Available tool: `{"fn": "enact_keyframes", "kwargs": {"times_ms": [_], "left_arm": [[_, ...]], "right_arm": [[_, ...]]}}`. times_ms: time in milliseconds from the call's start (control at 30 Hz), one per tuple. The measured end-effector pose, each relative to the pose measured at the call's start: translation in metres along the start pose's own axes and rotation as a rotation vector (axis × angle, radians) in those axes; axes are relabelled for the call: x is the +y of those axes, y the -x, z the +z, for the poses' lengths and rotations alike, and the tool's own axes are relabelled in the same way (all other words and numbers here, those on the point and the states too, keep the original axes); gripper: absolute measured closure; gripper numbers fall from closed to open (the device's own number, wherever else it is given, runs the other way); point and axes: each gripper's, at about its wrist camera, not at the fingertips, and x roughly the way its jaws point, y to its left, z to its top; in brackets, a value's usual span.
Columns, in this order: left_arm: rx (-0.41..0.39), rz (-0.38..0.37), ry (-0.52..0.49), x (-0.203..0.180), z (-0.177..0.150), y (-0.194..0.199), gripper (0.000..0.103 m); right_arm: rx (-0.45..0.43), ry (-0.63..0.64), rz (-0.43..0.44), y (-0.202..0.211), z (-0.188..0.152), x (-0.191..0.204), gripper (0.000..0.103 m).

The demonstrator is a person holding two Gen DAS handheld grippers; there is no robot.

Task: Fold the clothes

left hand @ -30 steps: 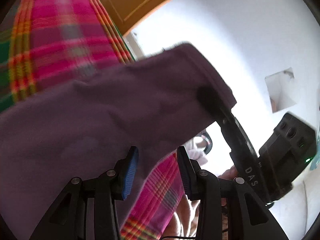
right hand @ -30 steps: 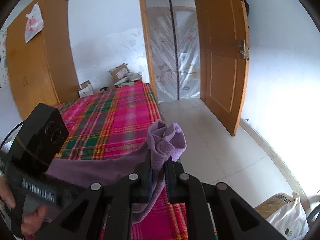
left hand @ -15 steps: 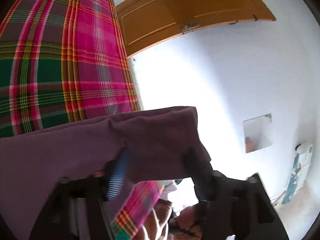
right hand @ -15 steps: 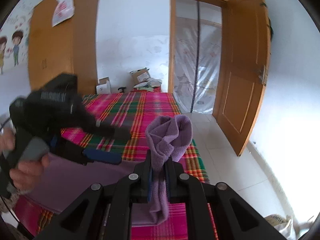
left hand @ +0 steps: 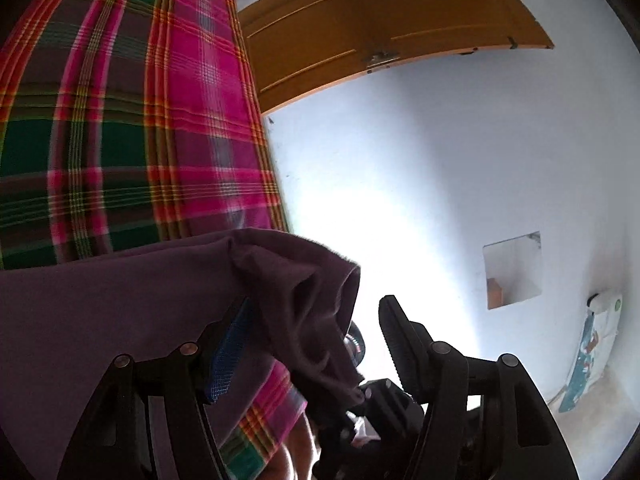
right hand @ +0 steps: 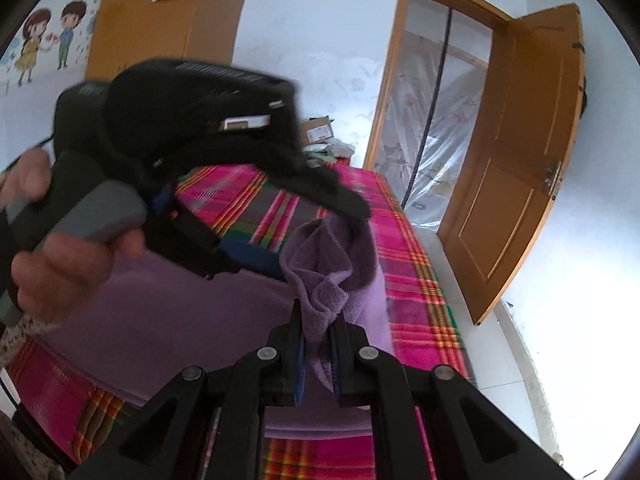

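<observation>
A purple fleece garment (right hand: 168, 320) lies spread over the plaid bed. One bunched corner (right hand: 320, 268) of it is lifted, and my right gripper (right hand: 318, 320) is shut on that corner. In the right wrist view a hand holds my left gripper (right hand: 320, 240) at the left, its two fingers either side of the same bunch. The left wrist view shows my left gripper (left hand: 316, 320) open, with the bunched purple corner (left hand: 308, 308) hanging between its fingers, nearer the blue pad (left hand: 230, 354). The right gripper's own fingers are partly hidden below that bunch.
The bed carries a pink, green and red plaid sheet (right hand: 408, 248), whose edge (left hand: 256, 128) meets a white tiled floor (right hand: 512, 360). An open wooden door (right hand: 520, 168) stands to the right, a wardrobe (right hand: 160, 32) at the back left, and cardboard boxes (right hand: 320, 132) beyond the bed.
My left gripper has swung across and up to the lifted corner, and its open fingers now straddle the bunch. The right gripper stays shut on the cloth and has tilted upward.
</observation>
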Motion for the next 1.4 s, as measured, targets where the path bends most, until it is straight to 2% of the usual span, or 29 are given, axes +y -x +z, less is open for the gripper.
{"fn": "enact_keyframes", "kwargs": {"times_ms": [133,200,300,367,467,733,1033,1400], "left_arm": [[0.038,0.057,0.017,0.004,-0.011,-0.007,0.037],[0.049,0.048,0.041,0.007,-0.012,-0.007,0.037],[0.047,0.086,0.046,0.007,-0.012,-0.001,0.037],[0.04,0.114,0.044,0.006,-0.013,0.006,0.043],[0.028,0.118,0.053,0.006,-0.015,0.02,0.053],[-0.031,0.164,0.039,0.013,-0.022,0.074,0.065],[-0.06,0.224,0.045,0.033,-0.027,0.109,0.066],[-0.096,0.284,0.105,0.067,-0.029,0.126,0.066]], "right_arm": [[0.004,0.03,0.0,-0.001,-0.005,0.017,0.093],[-0.001,0.044,-0.002,-0.001,-0.005,0.024,0.093],[-0.015,0.053,0.0,0.0,-0.004,0.035,0.093],[-0.022,0.054,0.005,0.001,-0.002,0.041,0.093],[-0.037,0.057,0.013,0.005,0.002,0.051,0.093],[-0.077,0.064,0.083,0.014,0.012,0.082,0.093],[-0.093,0.081,0.165,0.01,0.018,0.107,0.093],[-0.067,0.1,0.241,-0.003,0.018,0.129,0.093]]}}
